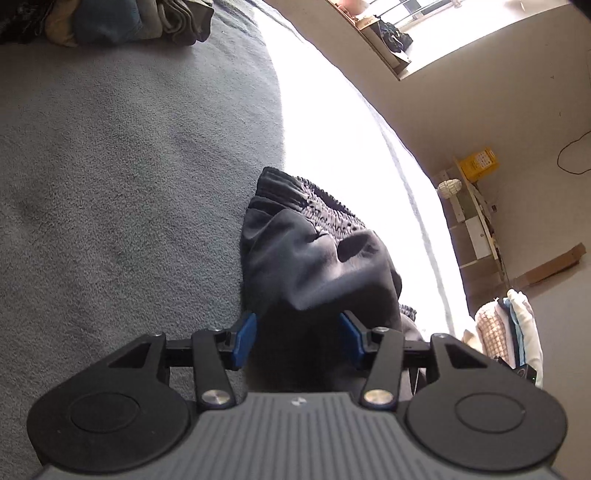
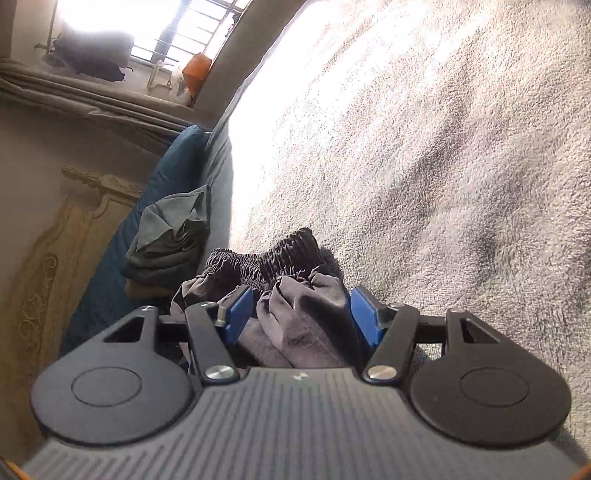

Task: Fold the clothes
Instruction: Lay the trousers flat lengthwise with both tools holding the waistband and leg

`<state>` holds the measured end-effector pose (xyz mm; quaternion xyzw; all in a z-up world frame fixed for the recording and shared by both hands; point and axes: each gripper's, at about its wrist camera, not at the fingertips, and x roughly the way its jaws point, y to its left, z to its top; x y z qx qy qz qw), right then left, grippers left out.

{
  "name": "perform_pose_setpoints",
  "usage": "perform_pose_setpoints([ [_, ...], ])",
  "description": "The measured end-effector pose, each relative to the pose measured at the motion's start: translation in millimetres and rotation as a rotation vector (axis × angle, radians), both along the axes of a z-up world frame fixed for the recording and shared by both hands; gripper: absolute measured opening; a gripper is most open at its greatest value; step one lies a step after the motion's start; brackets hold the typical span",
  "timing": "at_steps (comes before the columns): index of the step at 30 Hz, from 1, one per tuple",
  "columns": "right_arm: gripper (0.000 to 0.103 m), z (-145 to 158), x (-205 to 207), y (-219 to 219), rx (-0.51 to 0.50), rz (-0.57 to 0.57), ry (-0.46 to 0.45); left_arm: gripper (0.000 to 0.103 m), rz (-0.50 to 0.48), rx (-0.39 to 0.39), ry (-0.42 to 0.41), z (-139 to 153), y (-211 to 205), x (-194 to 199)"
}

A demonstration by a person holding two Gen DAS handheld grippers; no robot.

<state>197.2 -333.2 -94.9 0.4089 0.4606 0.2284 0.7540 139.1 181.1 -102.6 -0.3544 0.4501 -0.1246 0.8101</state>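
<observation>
A dark, crumpled pair of shorts with a gathered elastic waistband lies on a grey fleece blanket. My left gripper stands open, and the near end of the shorts fills the gap between its blue pads. In the right wrist view the same shorts are bunched up, with the waistband at the far side. My right gripper is open too, a blue pad on either side of the bunched cloth. Whether the pads touch the fabric is unclear.
A heap of clothes sits at the far end of the blanket. A stack of folded laundry and a shelf with a yellow box stand beyond the bed's edge. Grey-green folded clothes, a blue pillow and a carved headboard lie left.
</observation>
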Motion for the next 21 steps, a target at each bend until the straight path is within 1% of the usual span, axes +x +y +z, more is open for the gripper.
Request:
perform_pose_setpoints([
  [3, 0.059, -12.7, 14.8, 9.3, 0.013, -0.010, 0.035, 0.056, 0.001, 0.005, 0.008, -8.2, 1.4, 19.0],
  [7, 0.061, -26.1, 26.6, 18.7, 0.040, -0.018, 0.058, 0.056, -0.007, 0.012, 0.023, -20.4, 0.9, 46.2],
  [10, 0.061, -30.1, 29.9, 22.0, 0.072, -0.015, 0.062, 0.056, -0.021, 0.016, 0.014, -25.4, -4.7, 61.2],
  [14, 0.061, -30.8, 32.5, 27.6, 0.101, 0.040, 0.059, 0.056, -0.038, 0.021, -0.012, -26.9, -13.6, 67.3],
  [16, 0.061, -29.2, 31.8, 34.8, 0.086, 0.070, 0.046, 0.054, -0.045, 0.027, -0.024, -27.0, -18.2, 67.4],
  [18, 0.059, -27.3, 31.9, 44.0, 0.066, 0.103, 0.030, 0.049, -0.053, 0.033, -0.037, -27.2, -22.7, 67.5],
  [21, 0.057, -23.9, 32.4, 56.9, 0.027, 0.150, 0.004, 0.045, -0.064, 0.038, -0.053, -27.2, -29.0, 67.3],
])
